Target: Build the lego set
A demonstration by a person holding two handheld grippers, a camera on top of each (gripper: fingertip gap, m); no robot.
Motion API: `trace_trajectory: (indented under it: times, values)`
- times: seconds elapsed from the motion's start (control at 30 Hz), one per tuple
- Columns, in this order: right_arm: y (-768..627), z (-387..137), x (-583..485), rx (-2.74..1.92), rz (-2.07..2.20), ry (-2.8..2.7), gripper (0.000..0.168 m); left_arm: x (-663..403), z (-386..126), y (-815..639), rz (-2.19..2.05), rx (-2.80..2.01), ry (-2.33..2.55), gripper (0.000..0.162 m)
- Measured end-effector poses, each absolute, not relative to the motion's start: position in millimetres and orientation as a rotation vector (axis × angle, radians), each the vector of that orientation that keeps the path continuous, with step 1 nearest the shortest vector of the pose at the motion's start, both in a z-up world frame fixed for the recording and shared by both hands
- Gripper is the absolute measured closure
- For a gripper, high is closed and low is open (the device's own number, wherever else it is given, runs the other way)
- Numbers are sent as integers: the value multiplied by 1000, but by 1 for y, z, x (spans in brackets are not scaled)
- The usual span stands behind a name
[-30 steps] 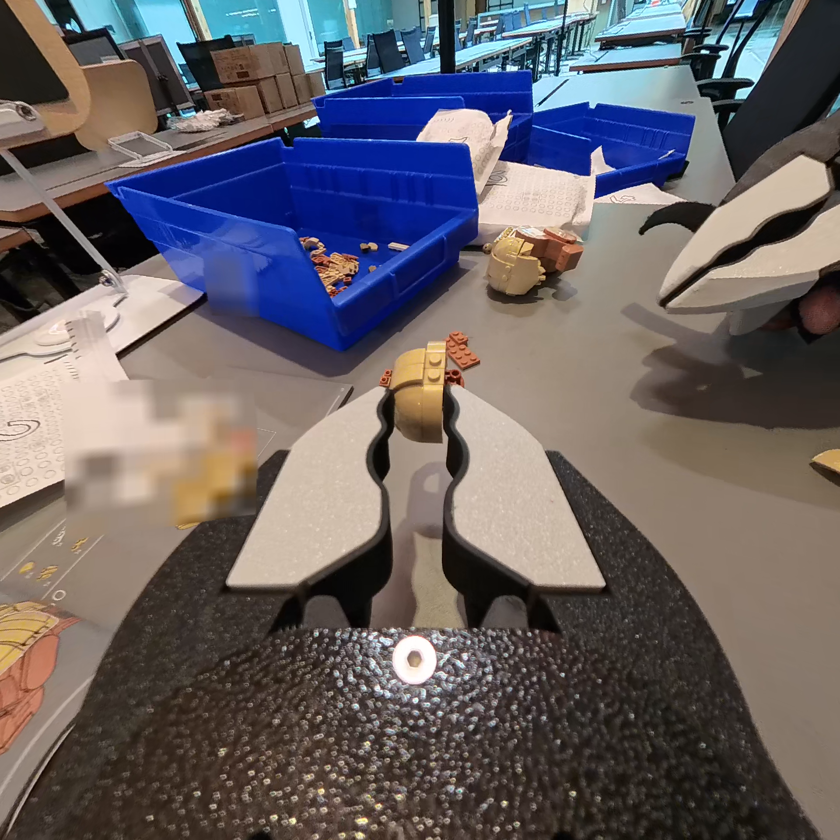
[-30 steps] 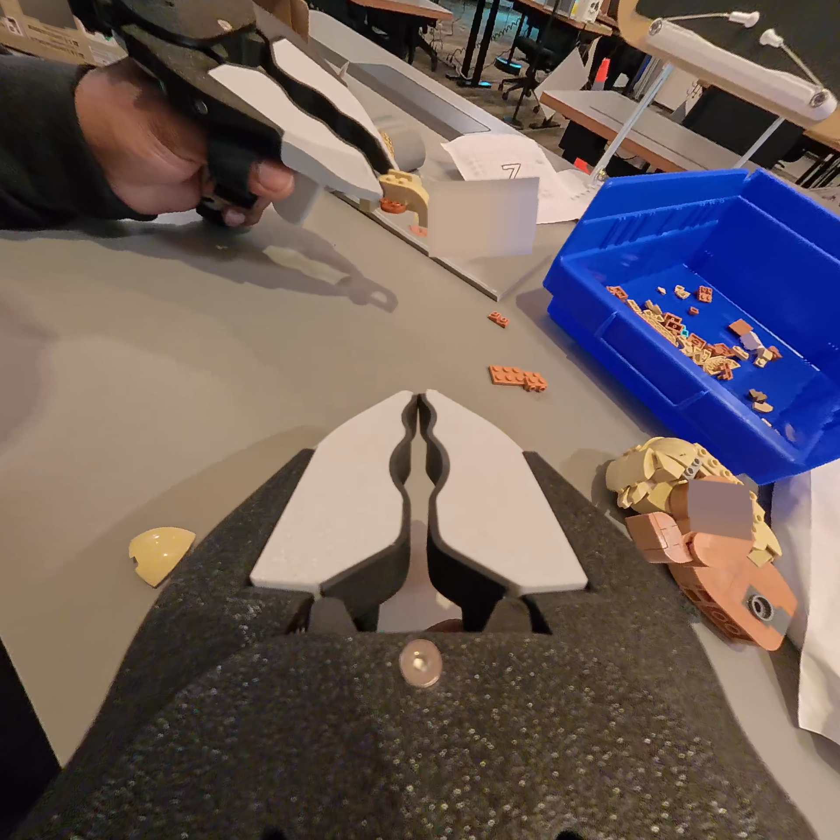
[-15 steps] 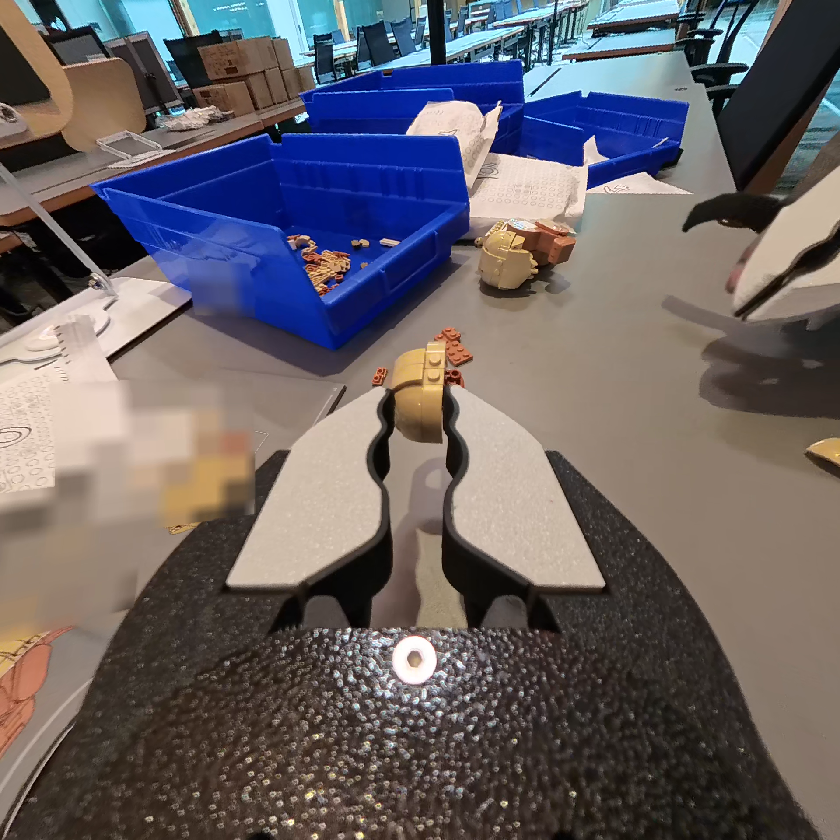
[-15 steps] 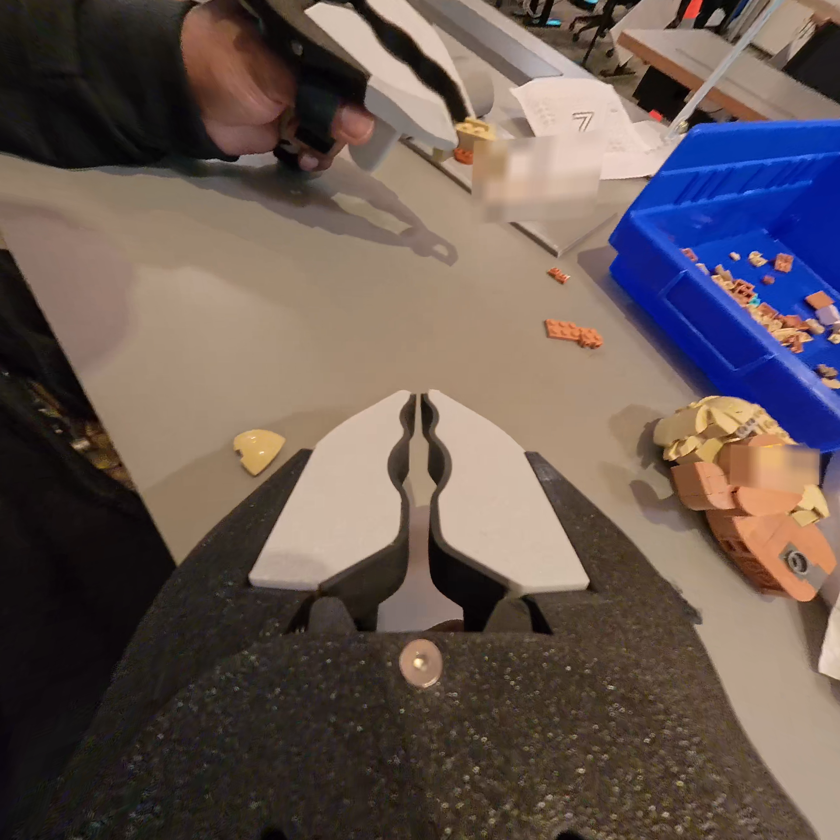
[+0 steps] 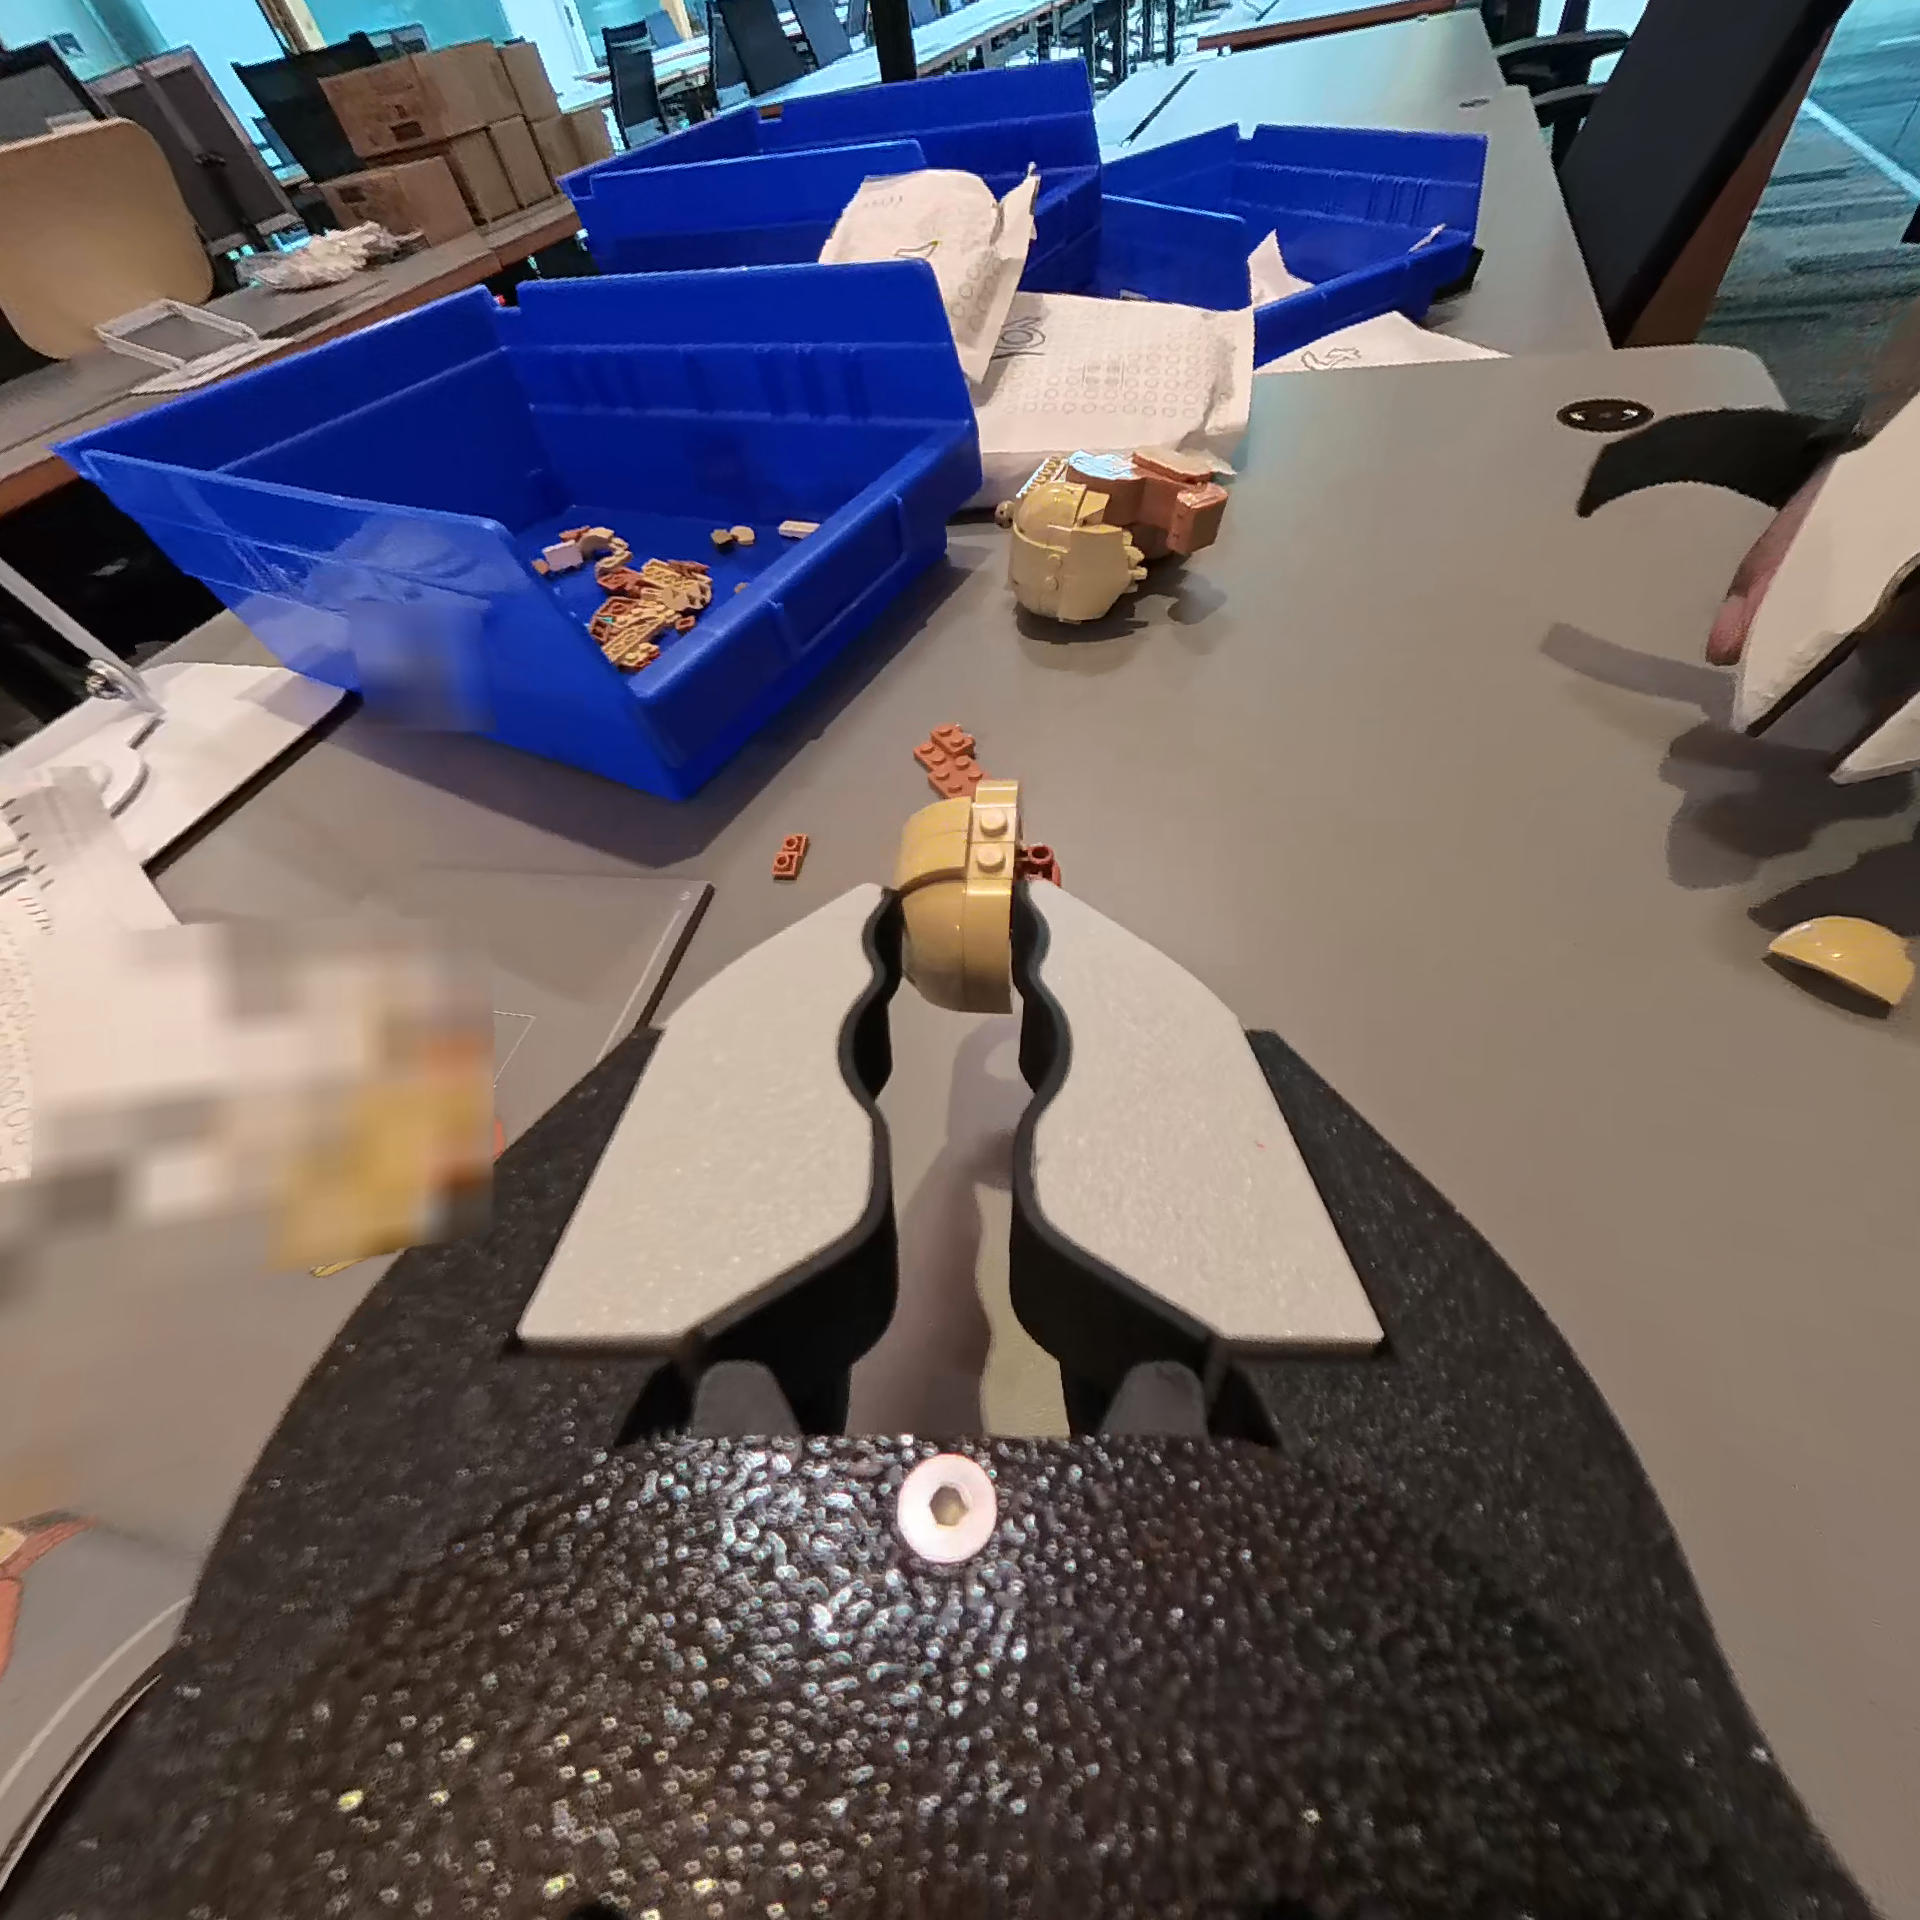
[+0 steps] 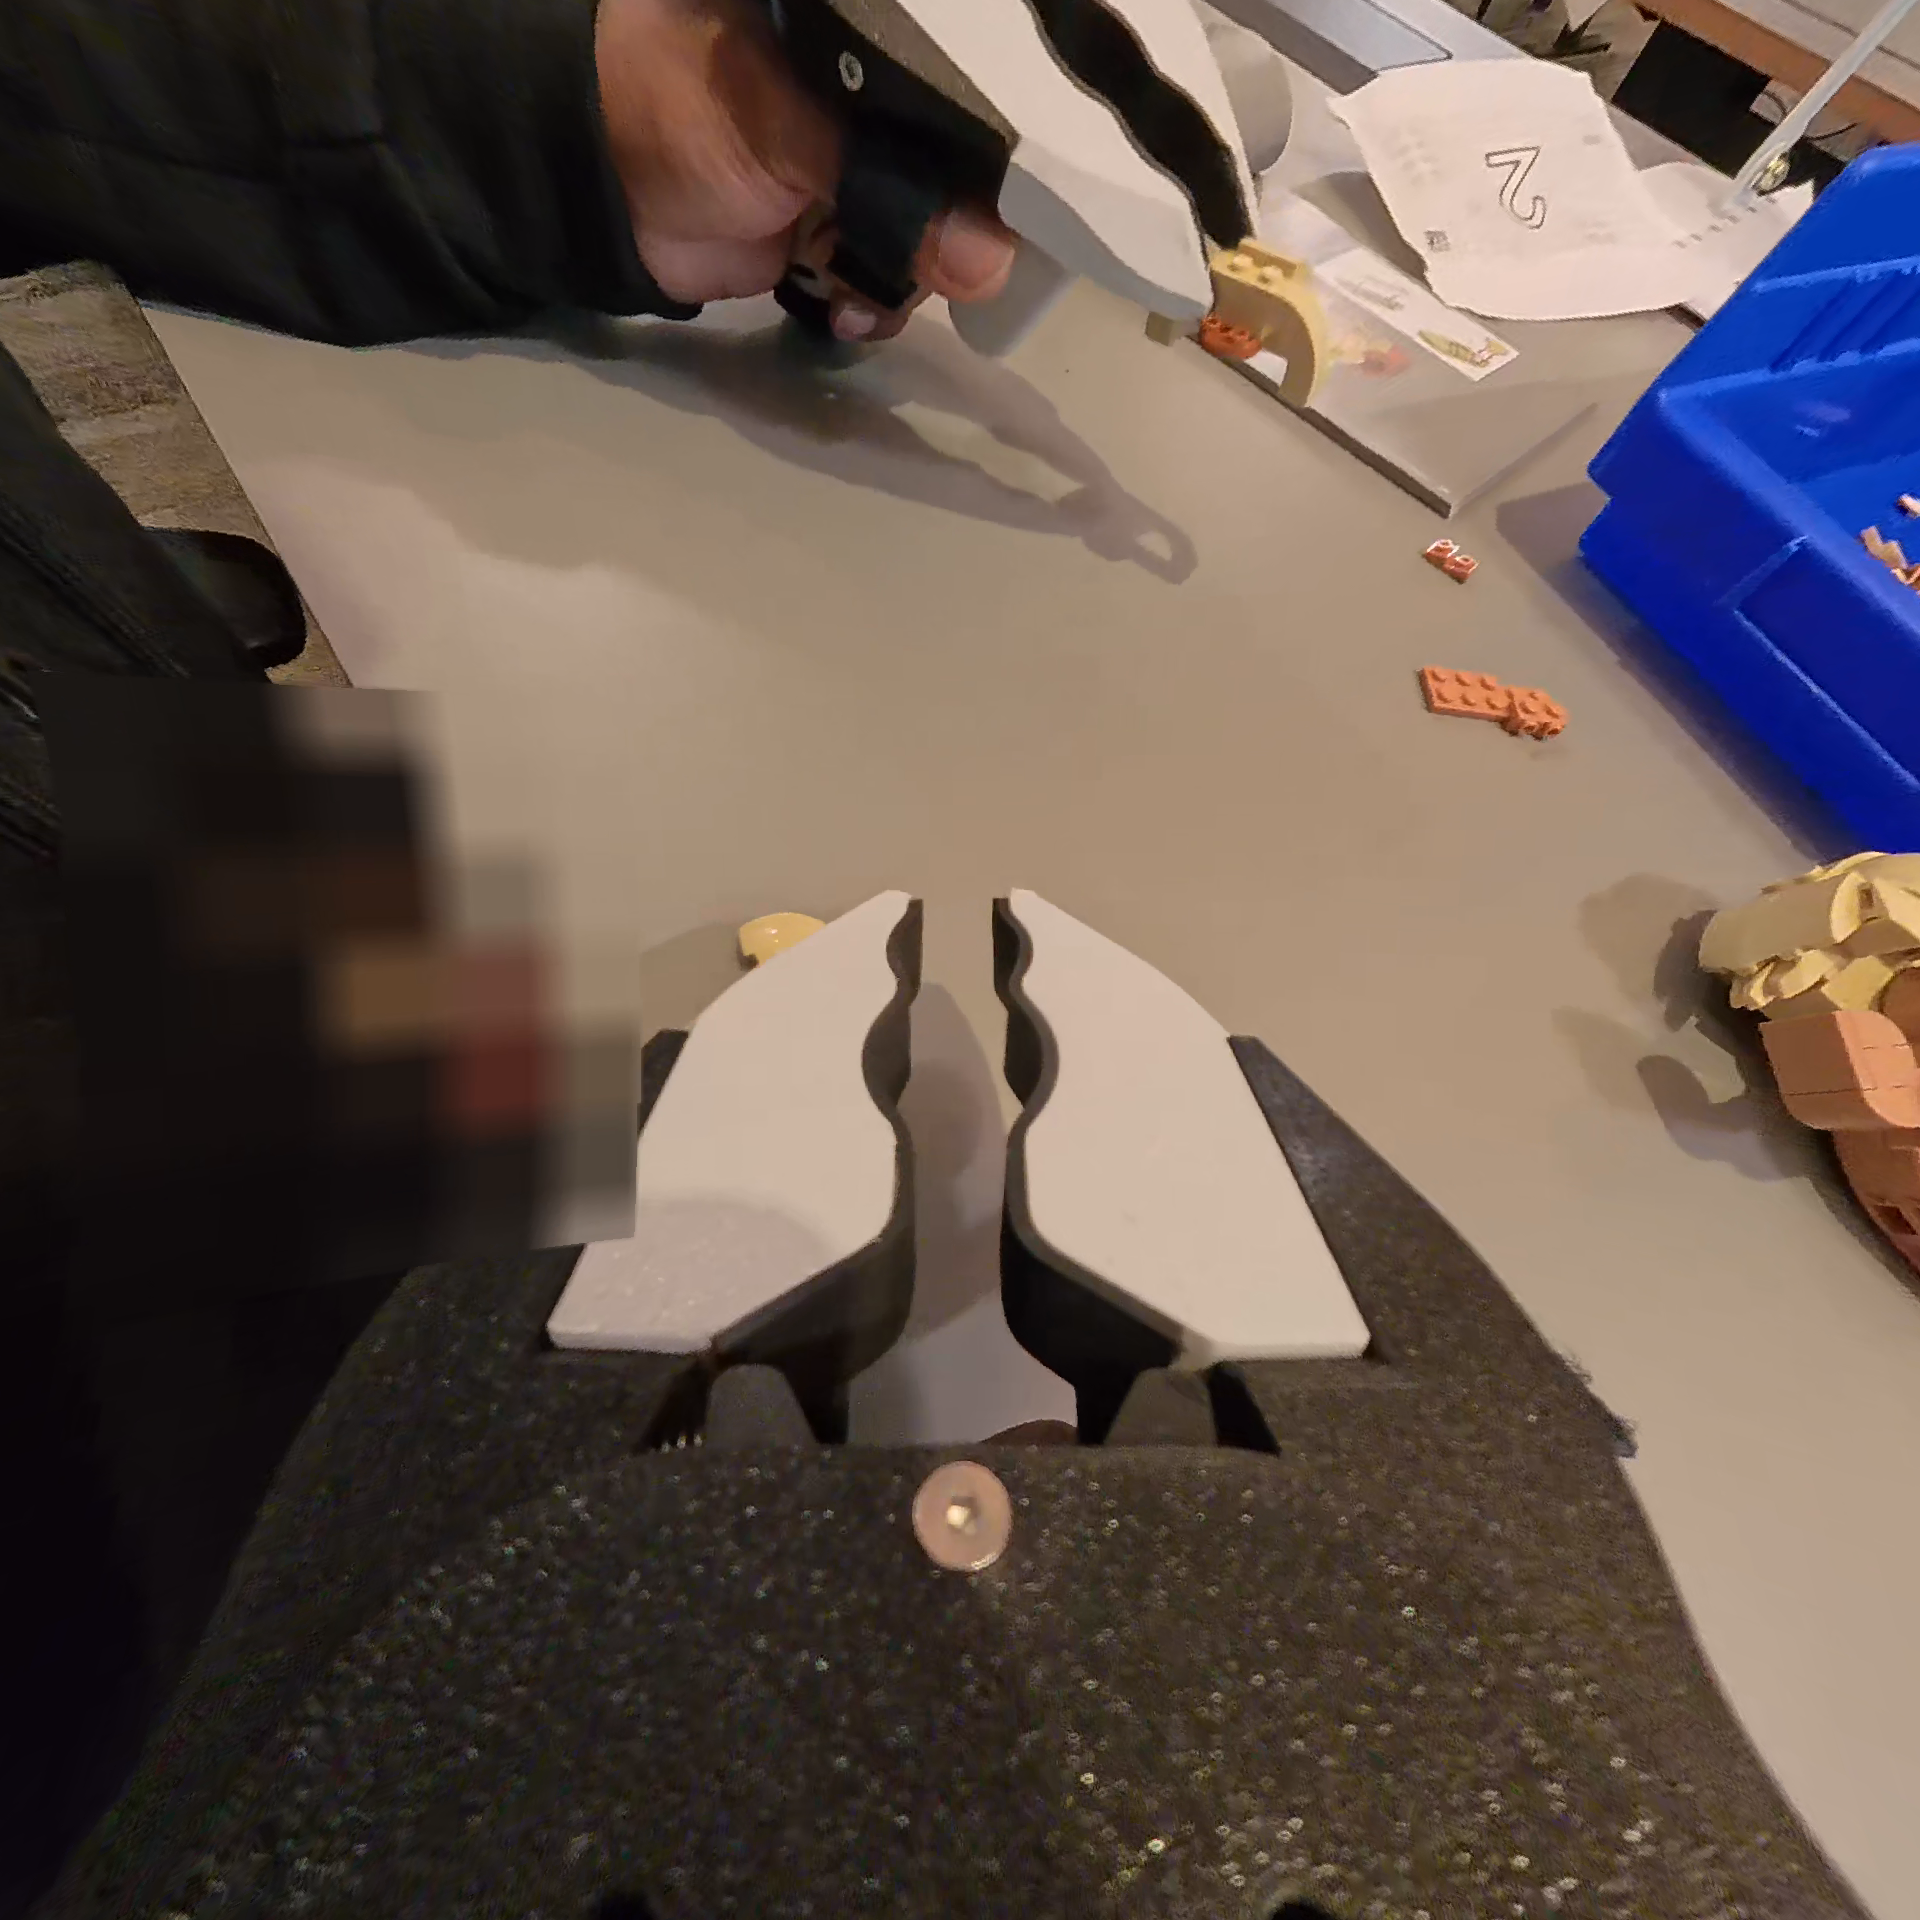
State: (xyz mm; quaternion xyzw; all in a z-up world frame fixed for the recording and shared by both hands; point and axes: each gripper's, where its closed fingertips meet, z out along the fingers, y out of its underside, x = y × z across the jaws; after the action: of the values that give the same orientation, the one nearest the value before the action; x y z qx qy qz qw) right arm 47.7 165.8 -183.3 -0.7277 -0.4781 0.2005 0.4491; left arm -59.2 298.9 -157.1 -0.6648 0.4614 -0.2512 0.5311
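Observation:
My left gripper [image 5: 958, 920] is shut on a tan curved lego assembly [image 5: 961, 904] with a small brown piece on its far side, held just above the grey table [image 5: 1403, 831]. It also shows at the top of the right wrist view [image 6: 1205, 260]. My right gripper [image 6: 958, 909] hangs low over the table, its jaws a little apart and empty. A tan dome piece [image 6: 774, 935] lies just left of its left fingertip and shows in the left wrist view [image 5: 1844, 961]. The right gripper's fingers [image 5: 1839, 582] enter at the right edge.
A blue bin [image 5: 520, 499] with several loose pieces stands ahead on the left. A partly built tan and brown model [image 5: 1101, 530] lies beside it. Brown plates [image 6: 1486, 701] and a small brown piece [image 6: 1451, 558] lie loose. A booklet [image 6: 1455, 416] and paper bags [image 5: 1122, 374] lie nearby. There is about 20 centimetres between the tips of the two grippers.
My right gripper has drawn back and swung left toward the tan dome piece, and its jaws have parted slightly. The left gripper still holds the tan assembly in about the same place.

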Motion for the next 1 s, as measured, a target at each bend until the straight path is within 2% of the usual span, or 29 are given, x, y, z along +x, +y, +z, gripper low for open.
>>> trace_trajectory:
  times: [1.0]
  values:
    - [168,-188,44,-1808,505,-1158,155,-57,-158,297,-604,-1590,1116,143]
